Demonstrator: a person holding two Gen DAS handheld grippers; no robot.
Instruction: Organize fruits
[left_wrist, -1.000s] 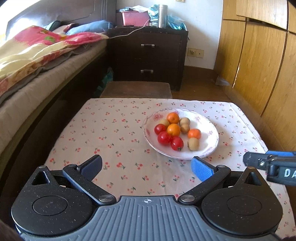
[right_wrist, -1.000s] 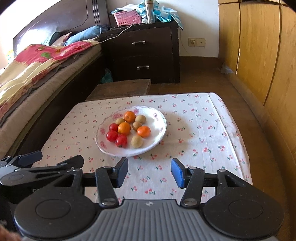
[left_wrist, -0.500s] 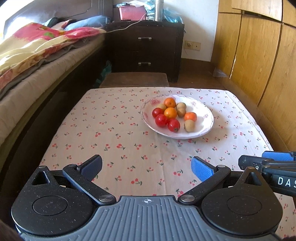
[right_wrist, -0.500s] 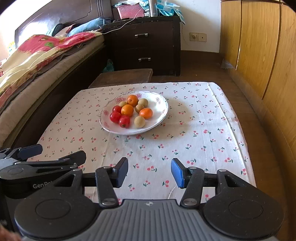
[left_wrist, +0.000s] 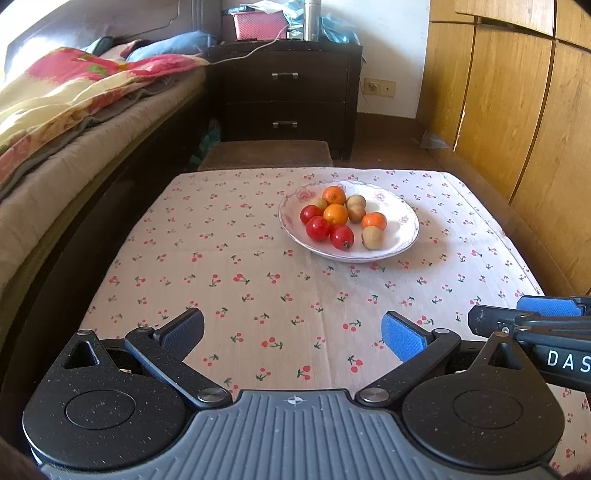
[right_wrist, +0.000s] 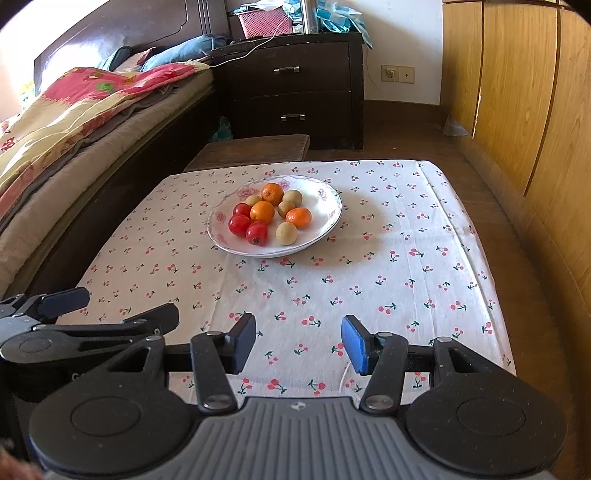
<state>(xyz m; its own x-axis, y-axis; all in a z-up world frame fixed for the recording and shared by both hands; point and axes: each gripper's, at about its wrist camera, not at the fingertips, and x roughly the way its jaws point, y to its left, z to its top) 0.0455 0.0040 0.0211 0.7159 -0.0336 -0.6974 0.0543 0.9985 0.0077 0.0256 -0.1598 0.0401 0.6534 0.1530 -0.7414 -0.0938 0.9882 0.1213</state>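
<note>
A white plate is sitting toward the far side of the cherry-print surface, carrying three red fruits, three oranges and four brownish fruits. On the near side of the plate, well apart from it, the left claw is hanging wide open and empty. Beside it, the right claw is standing partly open, gripping nothing.
</note>
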